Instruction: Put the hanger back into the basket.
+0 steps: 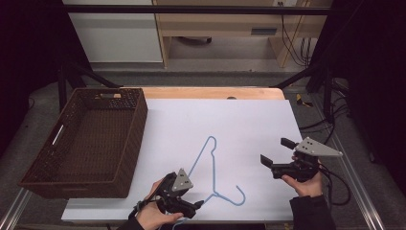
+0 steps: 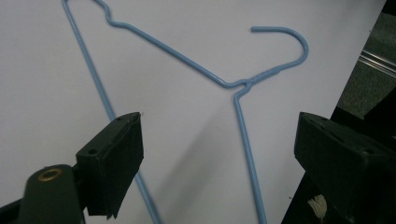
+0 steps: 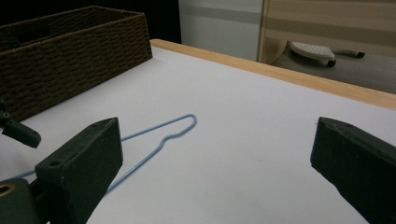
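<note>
Blue wire hanger (image 1: 214, 168) lying flat near the table's (image 1: 249, 120) front edge, left gripper (image 1: 197, 205) hovering over its lower bars with jaws spread wide, right gripper (image 1: 276, 150) waiting near the right edge, jaws likewise apart, wicker basket (image 1: 136, 125) sitting at the left edge.

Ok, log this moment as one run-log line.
left hand-held gripper: open, over blue hanger | right hand-held gripper: open, empty, beside hanger | wicker basket: empty, table left

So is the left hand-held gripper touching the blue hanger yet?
Cannot tell. In the left gripper view the left hand-held gripper is open, straddling the hanger wires; one wire passes behind a jaw, with neither contact nor a gap visible.
</note>
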`<act>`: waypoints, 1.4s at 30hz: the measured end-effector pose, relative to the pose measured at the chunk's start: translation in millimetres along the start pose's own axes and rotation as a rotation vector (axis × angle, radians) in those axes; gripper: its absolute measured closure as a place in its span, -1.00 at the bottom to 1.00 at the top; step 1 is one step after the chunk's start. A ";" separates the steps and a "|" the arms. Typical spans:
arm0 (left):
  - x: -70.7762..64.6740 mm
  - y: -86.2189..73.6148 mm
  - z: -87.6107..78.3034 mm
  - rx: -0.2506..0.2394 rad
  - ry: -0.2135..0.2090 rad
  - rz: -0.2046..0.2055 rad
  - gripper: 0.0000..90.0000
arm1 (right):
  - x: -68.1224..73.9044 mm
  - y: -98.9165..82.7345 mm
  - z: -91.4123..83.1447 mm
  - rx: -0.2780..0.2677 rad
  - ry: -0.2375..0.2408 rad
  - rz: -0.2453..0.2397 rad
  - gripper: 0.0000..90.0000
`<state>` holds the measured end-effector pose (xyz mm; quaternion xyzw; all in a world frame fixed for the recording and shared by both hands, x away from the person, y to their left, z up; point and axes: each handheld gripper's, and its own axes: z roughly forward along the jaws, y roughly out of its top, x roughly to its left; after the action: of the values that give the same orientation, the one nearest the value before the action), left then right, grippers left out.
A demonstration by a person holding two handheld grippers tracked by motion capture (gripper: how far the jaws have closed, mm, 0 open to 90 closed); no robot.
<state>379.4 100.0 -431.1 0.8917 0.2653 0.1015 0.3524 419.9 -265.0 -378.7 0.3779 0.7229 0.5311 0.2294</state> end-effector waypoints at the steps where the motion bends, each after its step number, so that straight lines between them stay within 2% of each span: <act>1: -1.1 -0.1 2.2 0.006 -0.006 0.000 -0.62 | -0.1 -0.2 0.6 0.001 0.002 -0.005 -0.94; 3: -3.9 -0.7 8.2 0.030 -0.016 0.010 -0.59 | 0.3 -0.4 1.0 0.003 0.002 -0.005 -0.94; 14: -12.4 0.7 26.0 0.082 -0.036 0.026 -0.26 | 2.3 -1.3 4.0 0.009 0.004 -0.004 -0.94; 18: -12.2 2.5 30.8 0.092 -0.030 0.023 -0.11 | 2.4 -1.9 5.0 0.015 0.006 -0.008 -0.94; 27: -13.1 0.4 43.4 0.147 -0.025 0.032 0.19 | 3.8 -2.8 7.0 0.022 0.011 -0.011 -0.94; 29: -14.9 0.2 44.3 0.146 -0.012 0.039 0.24 | 4.2 -3.0 7.6 0.022 0.010 -0.012 -0.94; 33: -16.3 0.3 44.0 0.144 -0.013 0.037 0.39 | 4.7 -3.4 8.3 0.027 0.014 -0.015 -0.94; 35: -18.0 0.7 44.0 0.146 -0.003 0.020 0.46 | 5.5 -3.6 8.6 0.030 0.013 -0.012 -0.94; 39: -20.7 1.5 44.2 0.154 0.001 0.022 0.59 | 6.0 -4.1 9.0 0.033 0.012 -0.012 -0.94; 42: -24.3 2.8 45.0 0.160 0.014 0.009 0.67 | 6.1 -4.6 9.9 0.035 0.012 -0.016 -0.94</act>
<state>376.6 59.2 -462.0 0.9174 0.2709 0.0876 0.2779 422.0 -254.9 -385.9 0.3729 0.7364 0.5187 0.2227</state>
